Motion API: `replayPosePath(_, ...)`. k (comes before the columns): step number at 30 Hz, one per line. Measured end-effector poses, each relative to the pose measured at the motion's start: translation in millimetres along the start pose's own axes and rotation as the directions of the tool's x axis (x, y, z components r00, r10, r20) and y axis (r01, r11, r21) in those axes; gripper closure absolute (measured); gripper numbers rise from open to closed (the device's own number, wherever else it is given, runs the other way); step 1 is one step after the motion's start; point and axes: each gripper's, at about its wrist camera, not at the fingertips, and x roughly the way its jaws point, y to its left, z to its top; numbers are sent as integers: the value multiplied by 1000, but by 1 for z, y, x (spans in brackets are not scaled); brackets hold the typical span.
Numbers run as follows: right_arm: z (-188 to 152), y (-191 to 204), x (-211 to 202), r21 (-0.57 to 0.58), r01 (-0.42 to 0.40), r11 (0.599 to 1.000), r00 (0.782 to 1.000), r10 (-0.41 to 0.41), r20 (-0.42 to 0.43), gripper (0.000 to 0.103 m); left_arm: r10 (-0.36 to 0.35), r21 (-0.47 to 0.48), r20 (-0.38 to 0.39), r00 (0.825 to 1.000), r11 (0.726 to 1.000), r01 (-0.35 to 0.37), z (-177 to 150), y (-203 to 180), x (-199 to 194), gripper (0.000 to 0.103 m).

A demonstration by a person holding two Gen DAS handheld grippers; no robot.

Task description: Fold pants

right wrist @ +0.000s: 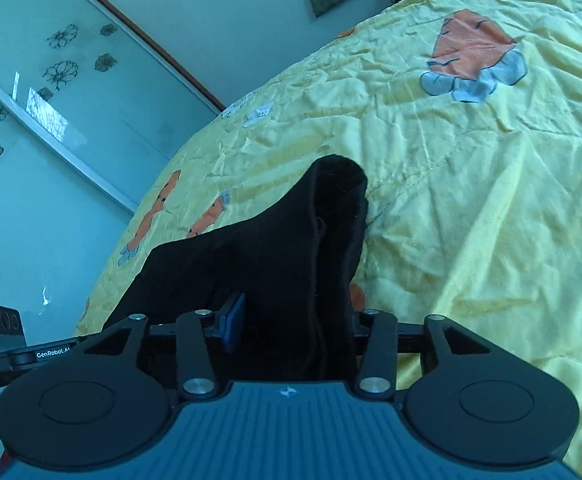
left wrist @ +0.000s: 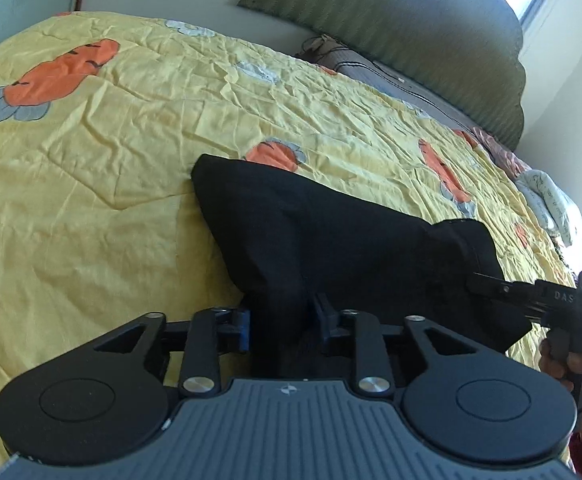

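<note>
Black pants [left wrist: 331, 240] bunched at lower centre over yellow carrot-print quilt [left wrist: 91, 160]; left gripper [left wrist: 283, 320] pinching one edge, right gripper [right wrist: 291, 328] clamped on another, at lower centre.

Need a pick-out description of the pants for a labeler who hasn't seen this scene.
Start from the bed, covered by a wrinkled yellow quilt printed with orange carrots. On it lies one bunched dark garment, the black pants, with the left gripper and right gripper each clamped on an edge. It is the only plain black cloth there; everything around it is yellow and patterned.
</note>
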Motion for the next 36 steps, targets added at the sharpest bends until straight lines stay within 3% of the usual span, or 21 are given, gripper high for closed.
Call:
replayPosePath(1,-2,3,-10,-21,41,999,999,-41,21,54,20,-9,8,1000,1000,-20,0,0,-5,55)
replayPosePath(3,-6,14,-32,-73,173,982,982,-167,83,53,68,-19,17,998,998,-68,-2,-1,-18,38)
replayPosePath(5,-18,33,-55,-136,280,950,954,-259,154,50,136,-31,33,990,990,-135,-9,-7,-37,34)
replayPosePath(6,-28,46,-66,-172,287,942,949,-255,184,50,161,-30,46,986,987,-159,-15,-11,-46,32)
replayPosePath(9,-62,80,-87,-220,270,937,953,-226,203,36,272,-14,60,961,962,-271,-41,-33,-70,23)
replayPosePath(12,-97,113,-95,-282,272,920,955,-221,199,27,341,13,48,939,940,-342,-69,-55,-81,21)
replayPosePath(19,-151,147,-97,-246,371,895,927,-344,149,5,393,73,32,919,916,-394,-114,-88,-93,17)
replayPosePath(24,-180,153,-93,-253,366,896,931,-355,89,5,383,92,-10,924,920,-381,-136,-97,-88,16)
replayPosePath(29,-195,161,-92,-301,405,864,914,-393,101,5,400,114,-19,916,911,-396,-148,-101,-87,16)
replayPosePath(36,-198,164,-93,-303,406,862,913,-394,103,5,401,120,-12,916,910,-397,-152,-103,-91,16)
